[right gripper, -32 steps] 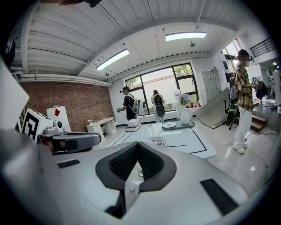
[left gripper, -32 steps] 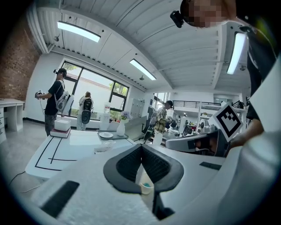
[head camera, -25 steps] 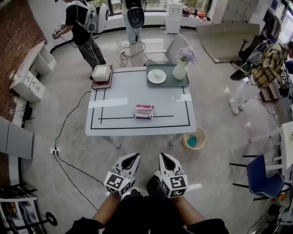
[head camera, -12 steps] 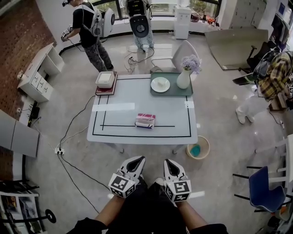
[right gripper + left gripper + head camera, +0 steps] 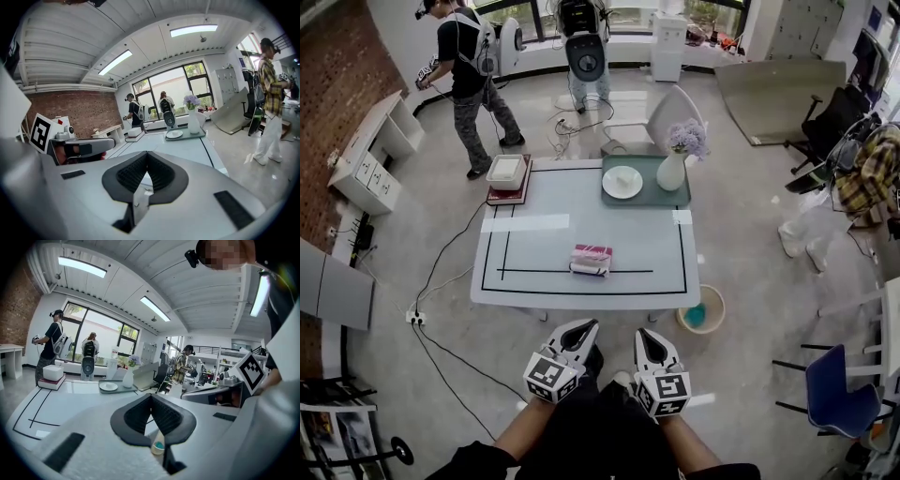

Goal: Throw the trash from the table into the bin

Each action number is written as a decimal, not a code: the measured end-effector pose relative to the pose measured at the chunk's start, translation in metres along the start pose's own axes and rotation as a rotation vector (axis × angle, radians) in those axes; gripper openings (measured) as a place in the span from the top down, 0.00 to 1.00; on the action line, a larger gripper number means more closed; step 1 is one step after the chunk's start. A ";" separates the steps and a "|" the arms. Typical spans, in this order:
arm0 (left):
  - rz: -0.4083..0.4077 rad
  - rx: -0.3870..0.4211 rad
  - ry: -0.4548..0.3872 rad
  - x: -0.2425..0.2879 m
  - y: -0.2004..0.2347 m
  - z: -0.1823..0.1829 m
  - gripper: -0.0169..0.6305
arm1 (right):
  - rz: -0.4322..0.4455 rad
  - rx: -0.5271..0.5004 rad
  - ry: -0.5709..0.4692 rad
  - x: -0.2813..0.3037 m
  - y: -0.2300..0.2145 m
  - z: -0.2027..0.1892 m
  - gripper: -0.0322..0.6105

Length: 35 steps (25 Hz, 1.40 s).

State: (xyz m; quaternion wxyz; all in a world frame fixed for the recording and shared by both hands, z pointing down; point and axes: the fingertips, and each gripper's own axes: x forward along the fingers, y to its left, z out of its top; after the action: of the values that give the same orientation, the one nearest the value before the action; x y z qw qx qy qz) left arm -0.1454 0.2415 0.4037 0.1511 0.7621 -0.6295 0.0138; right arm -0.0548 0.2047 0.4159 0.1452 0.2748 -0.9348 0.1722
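- While the pink packet (image 5: 592, 260) lies untouched on the table (image 5: 628, 234), nothing has reached the bin (image 5: 718, 304).
- Left gripper (image 5: 582, 328) and right gripper (image 5: 645, 336): jaws closed, empty.

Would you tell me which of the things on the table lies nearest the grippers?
The pink-and-white packet, alone near the front edge; the plate, vase and white box stand at the far edge.
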 end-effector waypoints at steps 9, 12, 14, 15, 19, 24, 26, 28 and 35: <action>-0.036 -0.014 -0.003 0.040 0.055 0.018 0.96 | -0.022 -0.002 0.022 0.058 -0.011 0.026 0.94; -0.032 -0.019 0.007 0.051 0.081 0.022 0.96 | -0.017 -0.010 0.044 0.086 -0.009 0.035 0.94; -0.032 -0.025 0.007 0.057 0.098 0.025 0.96 | -0.014 -0.016 0.057 0.104 -0.005 0.041 0.94; -0.035 -0.030 0.004 0.059 0.106 0.027 0.96 | -0.013 -0.019 0.062 0.114 -0.003 0.044 0.94; -0.047 -0.032 -0.005 0.067 0.140 0.033 0.96 | -0.001 -0.022 0.086 0.154 0.005 0.050 0.94; -0.053 -0.034 0.000 0.074 0.179 0.034 0.96 | 0.002 -0.043 0.117 0.194 0.013 0.050 0.94; -0.047 -0.041 0.007 0.075 0.197 0.037 0.96 | 0.004 -0.053 0.128 0.206 0.018 0.052 0.94; -0.037 -0.048 0.015 0.076 0.215 0.038 0.96 | 0.007 -0.057 0.139 0.218 0.021 0.053 0.94; -0.013 -0.085 0.014 0.080 0.246 0.032 0.96 | 0.058 -0.058 0.180 0.246 0.026 0.044 0.94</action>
State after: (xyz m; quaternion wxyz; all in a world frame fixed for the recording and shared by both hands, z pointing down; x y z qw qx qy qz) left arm -0.3715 0.1174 0.4421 0.1879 0.7591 -0.6233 -0.0084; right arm -0.2754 0.0934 0.4599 0.2316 0.2265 -0.9301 0.1732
